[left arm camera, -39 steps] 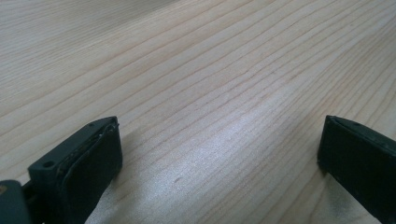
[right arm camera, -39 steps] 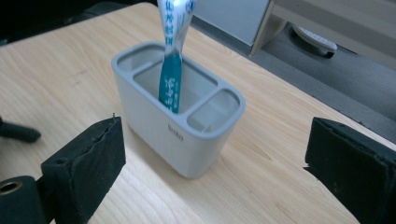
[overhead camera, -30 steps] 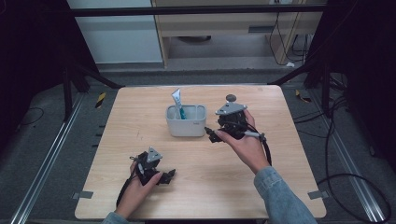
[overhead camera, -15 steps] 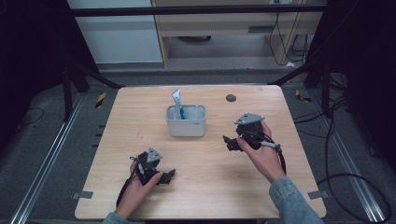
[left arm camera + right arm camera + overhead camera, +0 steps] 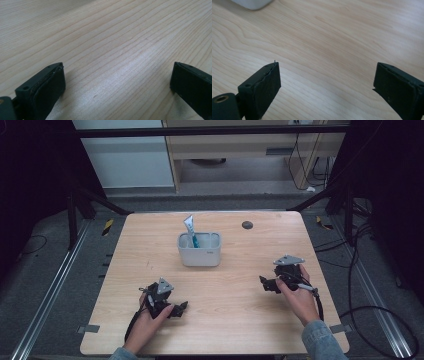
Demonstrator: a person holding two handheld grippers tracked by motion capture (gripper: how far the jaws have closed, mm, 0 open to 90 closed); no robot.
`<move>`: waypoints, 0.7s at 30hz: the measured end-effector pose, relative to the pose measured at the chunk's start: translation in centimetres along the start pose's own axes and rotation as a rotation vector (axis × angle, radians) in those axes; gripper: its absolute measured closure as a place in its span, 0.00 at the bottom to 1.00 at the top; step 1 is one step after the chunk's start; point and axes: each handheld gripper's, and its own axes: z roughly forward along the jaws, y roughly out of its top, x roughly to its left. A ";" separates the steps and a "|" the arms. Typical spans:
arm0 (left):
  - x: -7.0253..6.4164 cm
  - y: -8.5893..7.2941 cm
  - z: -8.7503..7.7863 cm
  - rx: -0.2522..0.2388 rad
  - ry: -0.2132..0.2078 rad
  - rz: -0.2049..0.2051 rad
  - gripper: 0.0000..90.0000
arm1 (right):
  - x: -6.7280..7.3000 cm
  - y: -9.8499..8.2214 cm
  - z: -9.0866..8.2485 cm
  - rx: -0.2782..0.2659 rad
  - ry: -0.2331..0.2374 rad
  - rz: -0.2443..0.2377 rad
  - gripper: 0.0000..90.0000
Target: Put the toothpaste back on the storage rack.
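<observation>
Looks like the putting-away step is done: the toothpaste tube (image 5: 190,227) stands in the white holder (image 5: 200,251) mid-table. Right gripper (image 5: 266,284) sits right of the holder, left gripper (image 5: 181,307) nearer than it, both gaping wide, empty. Next move probably just parking both.

The white holder (image 5: 200,251) hides the bottom of the toothpaste tube (image 5: 190,230), so no idea how far down it goes, and the tube's print is way too small to read. In the right gripper view the holder (image 5: 252,3) is just a blurry corner chopped off by the top edge. That dark round thing (image 5: 247,225) near the far edge of the table is too tiny to tell what it is. Both gripper views crop their 2 jaws at the bottom, and the person's forearms get cut off by the high view's bottom edge.
</observation>
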 end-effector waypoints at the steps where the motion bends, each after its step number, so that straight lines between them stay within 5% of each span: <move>1: 0.0 0.0 0.0 0.000 0.000 0.001 0.00 | -0.7 -0.8 0.1 0.005 -0.009 0.023 0.09; 12: 0.0 0.0 0.0 -0.001 0.000 0.000 0.00 | -3.1 -3.8 1.0 0.017 -0.046 0.115 0.10; 21: 0.0 0.0 0.0 -0.001 0.000 -0.001 0.00 | -4.0 -4.3 1.9 0.022 -0.063 0.169 0.10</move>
